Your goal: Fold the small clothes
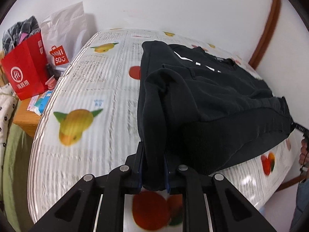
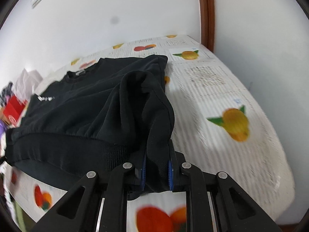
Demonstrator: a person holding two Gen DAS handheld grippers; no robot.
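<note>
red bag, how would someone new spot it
Start at the fruit-print table and look past its far left edge. The red bag stands on a wooden stand, beside a white bag. It alone is solid red with a white round logo.

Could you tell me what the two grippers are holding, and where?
Both hold the black sweatshirt by its ribbed bottom hem: left gripper at one corner, right gripper at the other.

Left gripper (image 1: 153, 166): matte black linkage arms with triangular cut-outs, round silver pivot pins, blue ribbed pads (image 1: 167, 176) inside black fingers. Right gripper (image 2: 156, 167): identical black arms, silver pins, blue pads (image 2: 170, 171). Bare metal rails show between the arms
</note>
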